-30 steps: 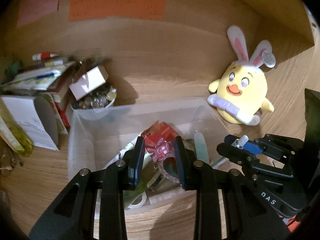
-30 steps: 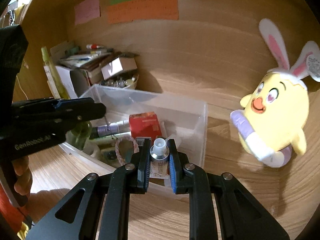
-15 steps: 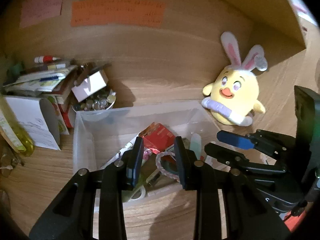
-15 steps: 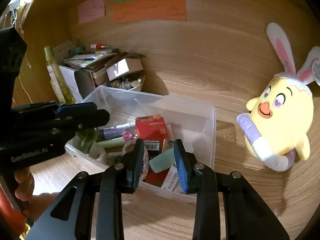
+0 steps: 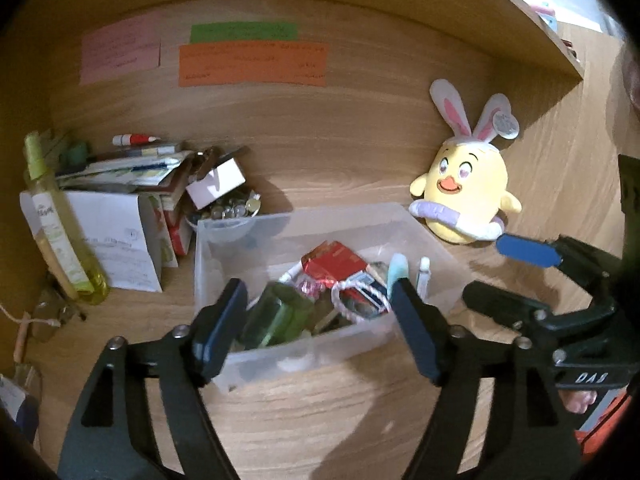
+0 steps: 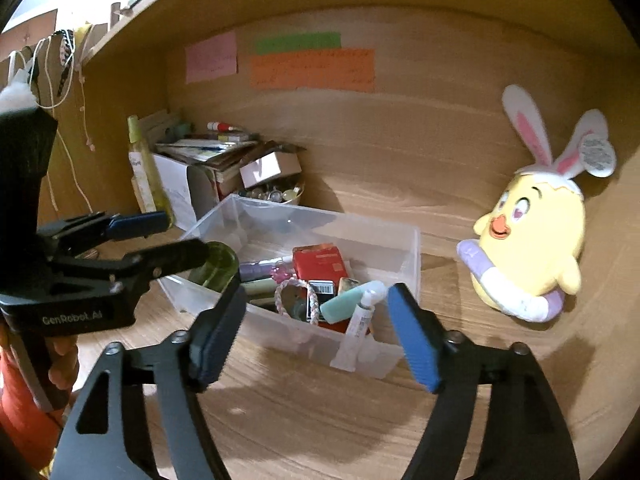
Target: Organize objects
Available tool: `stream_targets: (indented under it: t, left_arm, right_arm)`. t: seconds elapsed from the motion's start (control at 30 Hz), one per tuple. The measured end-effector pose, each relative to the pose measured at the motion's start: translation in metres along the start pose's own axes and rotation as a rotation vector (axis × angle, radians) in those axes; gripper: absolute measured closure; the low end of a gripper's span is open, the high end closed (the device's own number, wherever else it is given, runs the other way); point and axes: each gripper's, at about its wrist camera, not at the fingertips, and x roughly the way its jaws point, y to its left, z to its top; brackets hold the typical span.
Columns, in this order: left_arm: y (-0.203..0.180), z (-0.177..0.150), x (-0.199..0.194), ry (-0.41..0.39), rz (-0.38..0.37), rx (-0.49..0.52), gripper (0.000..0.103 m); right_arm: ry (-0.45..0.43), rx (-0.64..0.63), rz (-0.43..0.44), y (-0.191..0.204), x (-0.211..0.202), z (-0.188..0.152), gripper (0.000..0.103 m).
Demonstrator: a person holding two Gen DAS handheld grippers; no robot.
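A clear plastic bin [image 5: 224, 240] [image 6: 412, 248] sits on the wooden desk. It holds a red box [image 5: 334, 266] [image 6: 318, 262], a green jar [image 5: 278, 314] [image 6: 216, 266], a braided loop [image 6: 296, 300], a mint tube [image 6: 346, 300] and a small white tube [image 6: 364, 312]. My left gripper [image 5: 318, 330] is open and empty just in front of the bin. My right gripper [image 6: 314, 336] is open and empty, near the bin's front right corner; it also shows in the left wrist view [image 5: 516, 276].
A yellow bunny-eared plush [image 5: 464, 196] [image 6: 532, 248] stands right of the bin. Boxes, papers and a bowl of small items [image 5: 224, 212] pile up at the back left beside a yellow-green bottle [image 5: 56, 232]. Paper notes [image 5: 252, 64] stick on the back wall.
Both grippers let go of their items into the bin, the right one its white tube, then opened wide and drew back from the bin.
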Motion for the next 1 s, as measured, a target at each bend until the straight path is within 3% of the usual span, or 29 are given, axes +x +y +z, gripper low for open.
stream_targets:
  t: [0.1, 0.23, 0.63, 1.0]
  left_arm:
    - [0.002, -0.011, -0.005, 0.003, -0.011, -0.008, 0.015]
    - [0.006, -0.022, -0.010, 0.000, -0.026, -0.028, 0.008]
    - [0.001, -0.050, -0.012, 0.012, 0.026, 0.005, 0.007]
    - [0.006, -0.051, -0.010, 0.015, 0.023, -0.019, 0.007]
  right_arm:
    - [-0.012, 0.013, -0.004, 0.001, -0.007, -0.007, 0.020]
    - [-0.002, 0.024, 0.001, 0.003, -0.008, -0.019, 0.018]
    - [0.037, 0.071, 0.011, 0.000, -0.003, -0.045, 0.018]
    - [0.049, 0.075, 0.031, 0.003, -0.001, -0.049, 0.018]
